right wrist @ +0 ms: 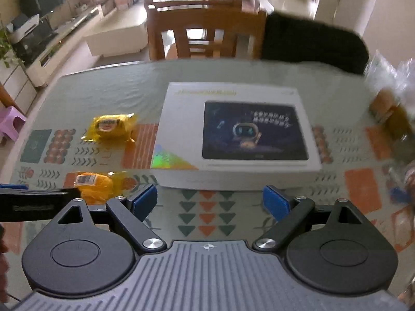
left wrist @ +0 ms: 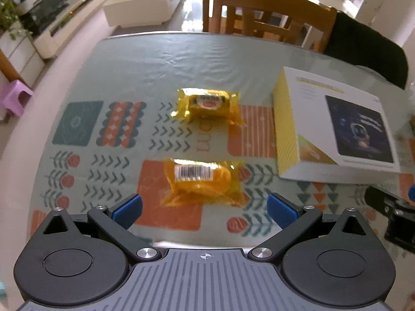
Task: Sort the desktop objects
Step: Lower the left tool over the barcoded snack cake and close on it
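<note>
The counter, under a patterned cloth and a glossy sheet, fills the middle of both views, with wooden chairs along its far edge at the top of the frame. The largest thing on it is a white tablet box with a yellow side, at the centre of the right wrist view and at the right of the left wrist view. Next come two yellow snack packets: the far packet sits label-up at the centre of the left view, and the near packet, barcode up, lies just below it, directly ahead of the left claw. At the right edge of the right view are some crinkly clear bags, too blurred to name. Risks, as I judge them: the near packet's film looks slick and puffy, so a shallow pinch could catch only the wrapper fringe and let it slip, or squash the contents; the glossy cover may let the packet skate ahead of the pads. The left claw hangs low over the counter, tilted forward, spread wide with its blue pads either side of the near packet and not touching it. The right claw is also spread wide and empty — it points at the box's near edge, close beside the left claw.
</note>
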### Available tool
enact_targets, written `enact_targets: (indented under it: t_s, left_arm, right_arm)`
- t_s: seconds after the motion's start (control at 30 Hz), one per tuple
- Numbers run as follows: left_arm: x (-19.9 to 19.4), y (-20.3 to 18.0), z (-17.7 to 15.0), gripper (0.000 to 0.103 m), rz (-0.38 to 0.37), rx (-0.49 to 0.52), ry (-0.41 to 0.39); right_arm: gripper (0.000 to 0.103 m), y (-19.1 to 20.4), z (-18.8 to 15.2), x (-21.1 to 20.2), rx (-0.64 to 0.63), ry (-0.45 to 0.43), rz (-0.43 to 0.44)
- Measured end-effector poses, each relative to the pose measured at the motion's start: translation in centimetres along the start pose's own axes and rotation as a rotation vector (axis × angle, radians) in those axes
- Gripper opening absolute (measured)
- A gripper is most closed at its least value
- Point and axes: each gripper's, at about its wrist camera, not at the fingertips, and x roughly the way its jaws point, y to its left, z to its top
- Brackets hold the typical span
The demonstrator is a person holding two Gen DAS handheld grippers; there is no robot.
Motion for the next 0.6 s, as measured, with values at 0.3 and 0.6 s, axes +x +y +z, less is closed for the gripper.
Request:
enact_targets:
  t_s: [0.3,0.6]
  left_arm:
    - [4.4,-1.2,1.9,0.103,-0.023,0.02,0.059]
    - [8.2,-1.1,3.1,0.103,0.023,0.036,0.113]
  right_arm:
    - [0.103,0.6,1.8,2.2,-0.059,0.008,-0.045]
    - [0.103,0.4,2.1,4.0,-0.024,0.052,-0.01]
